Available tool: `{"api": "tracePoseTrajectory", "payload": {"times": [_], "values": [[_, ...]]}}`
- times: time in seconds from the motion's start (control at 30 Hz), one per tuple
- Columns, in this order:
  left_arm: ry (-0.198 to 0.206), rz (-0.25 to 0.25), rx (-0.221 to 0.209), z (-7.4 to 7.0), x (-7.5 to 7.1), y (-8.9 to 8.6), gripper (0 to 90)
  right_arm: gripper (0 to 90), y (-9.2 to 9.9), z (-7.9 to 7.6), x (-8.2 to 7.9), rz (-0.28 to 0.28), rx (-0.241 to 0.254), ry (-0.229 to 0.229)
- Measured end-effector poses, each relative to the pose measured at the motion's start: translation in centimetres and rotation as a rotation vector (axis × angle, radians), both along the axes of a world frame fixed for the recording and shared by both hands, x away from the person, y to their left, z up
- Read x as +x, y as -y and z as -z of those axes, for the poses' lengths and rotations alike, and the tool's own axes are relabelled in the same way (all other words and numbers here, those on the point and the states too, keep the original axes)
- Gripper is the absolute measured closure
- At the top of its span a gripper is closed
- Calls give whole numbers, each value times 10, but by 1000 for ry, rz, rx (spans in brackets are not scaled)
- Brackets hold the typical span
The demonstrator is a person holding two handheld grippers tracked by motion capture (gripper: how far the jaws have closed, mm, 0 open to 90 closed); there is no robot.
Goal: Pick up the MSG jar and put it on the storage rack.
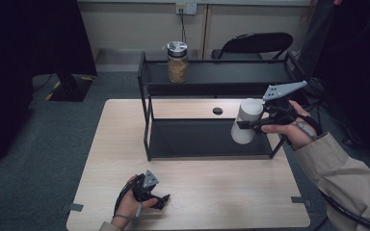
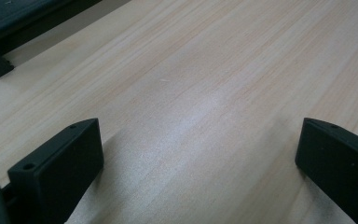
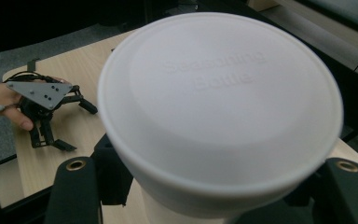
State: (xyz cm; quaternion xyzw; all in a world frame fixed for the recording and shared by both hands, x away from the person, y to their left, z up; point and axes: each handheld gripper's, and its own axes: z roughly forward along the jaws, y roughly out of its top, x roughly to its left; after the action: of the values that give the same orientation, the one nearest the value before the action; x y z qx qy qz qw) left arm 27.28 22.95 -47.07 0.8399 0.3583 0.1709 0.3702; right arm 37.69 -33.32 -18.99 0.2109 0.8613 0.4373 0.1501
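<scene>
My right gripper (image 1: 250, 126) is shut on a white seasoning bottle (image 1: 248, 111), held tilted over the right end of the black rack's lower shelf (image 1: 192, 138). In the right gripper view the bottle's round white lid (image 3: 219, 102) looms close, with a black jaw on each side of the body below it. Near the table's front left, my left gripper (image 1: 161, 198) rests low over the wood, and it is also in sight as the left gripper (image 3: 51, 116) farther off. The left gripper (image 2: 198, 149) stands wide open over bare tabletop (image 2: 205, 70).
A glass jar with a metal lid (image 1: 177, 61) holds something tan and stands on the rack's top shelf (image 1: 231, 73). The wooden table (image 1: 212, 192) has a cable hole (image 1: 217, 111) behind the rack. A black chair (image 1: 255, 44) stands beyond it.
</scene>
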Motion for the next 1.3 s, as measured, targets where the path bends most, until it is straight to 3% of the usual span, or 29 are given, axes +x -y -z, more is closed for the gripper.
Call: {"api": "tracePoseTrajectory", "payload": {"times": [0.6,1.3], "values": [[0,0,0,0,0,0,0,348,-16,-39,8,20,-19,1],[-1,0,1,0,0,0,0,349,-32,-94,18,62,16,4]]}}
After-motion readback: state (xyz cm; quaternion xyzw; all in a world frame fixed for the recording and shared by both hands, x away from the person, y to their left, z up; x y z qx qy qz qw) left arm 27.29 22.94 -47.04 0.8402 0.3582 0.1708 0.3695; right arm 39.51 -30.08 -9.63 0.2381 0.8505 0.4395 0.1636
